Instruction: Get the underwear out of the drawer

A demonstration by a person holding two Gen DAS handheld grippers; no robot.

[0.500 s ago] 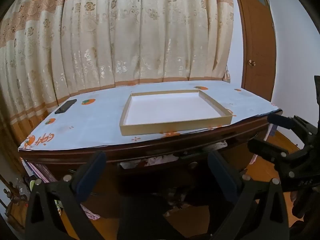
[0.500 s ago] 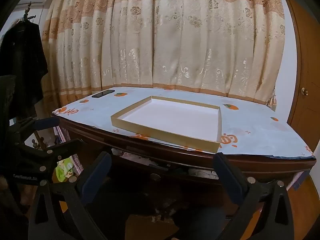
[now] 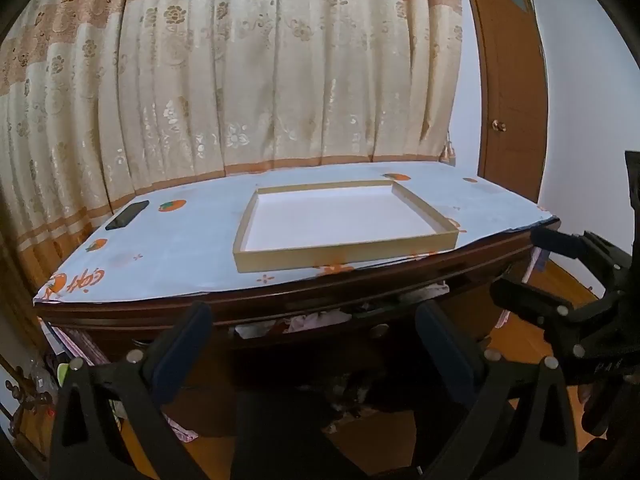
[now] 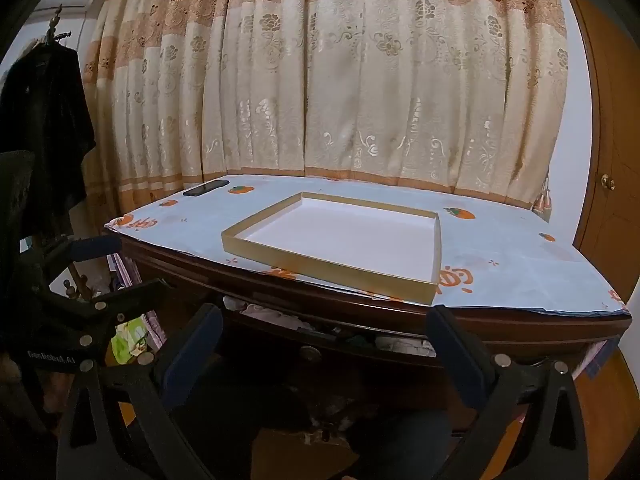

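A dark wooden table has a drawer [image 3: 320,332] under its front edge, pulled out a little, with a round knob [image 3: 379,331]. Pale and pink underwear [image 3: 292,323] shows through the gap. From the right wrist view the same drawer [image 4: 320,344], its knob [image 4: 309,353] and the pale underwear [image 4: 280,316] appear. My left gripper [image 3: 314,328] hovers in front of the drawer, open and empty. My right gripper [image 4: 326,334] is likewise open and empty, a short way before the drawer. Each gripper appears in the other's view, the right gripper [image 3: 532,268] and the left gripper [image 4: 116,268].
A shallow gold-edged white box [image 3: 344,224] lies on the table's pale persimmon-print cover [image 3: 160,256]. A black phone [image 3: 127,215] rests at the back left. Curtains hang behind, a wooden door [image 3: 508,80] stands right, and dark clothes [image 4: 40,120] hang left.
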